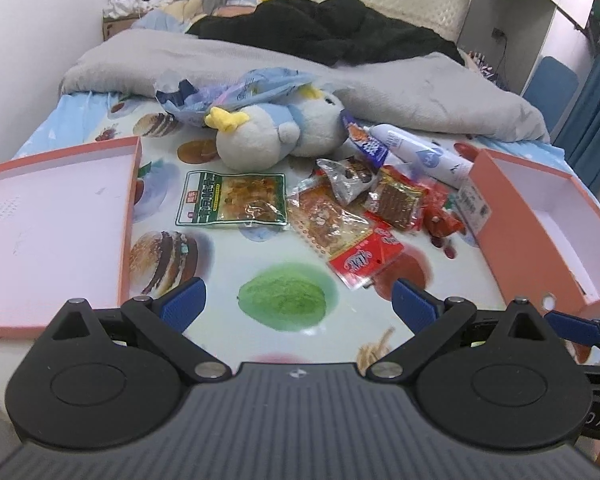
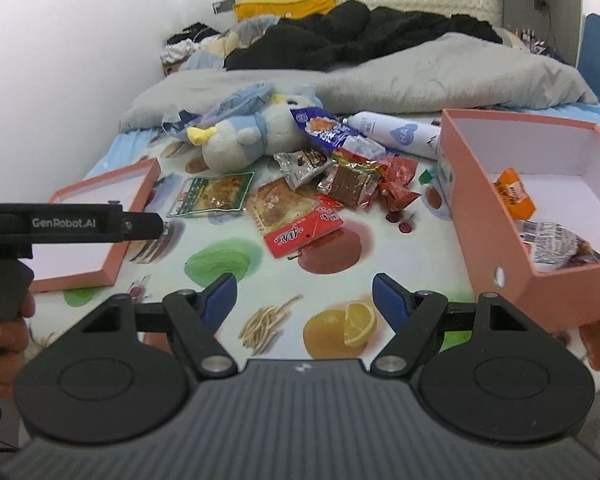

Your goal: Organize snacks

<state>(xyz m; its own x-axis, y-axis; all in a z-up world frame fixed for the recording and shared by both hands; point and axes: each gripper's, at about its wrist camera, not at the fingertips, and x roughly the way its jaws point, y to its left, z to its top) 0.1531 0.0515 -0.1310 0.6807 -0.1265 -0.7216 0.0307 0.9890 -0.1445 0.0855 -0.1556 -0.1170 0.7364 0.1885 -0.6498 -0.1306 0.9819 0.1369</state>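
red-ended crinkly plastic snack packet is lying ahead and slightly right of the empty, wide-standing left gripper, its long axis slanting toward that side, while in the right wrist view the same packet is sitting ahead-left of the equally open, empty right gripper.

Glossy crinkled plastic snack packets lie at twelve o'clock from a fuzzy plush toy's smooth printed bedsheet; matt cardboard box.
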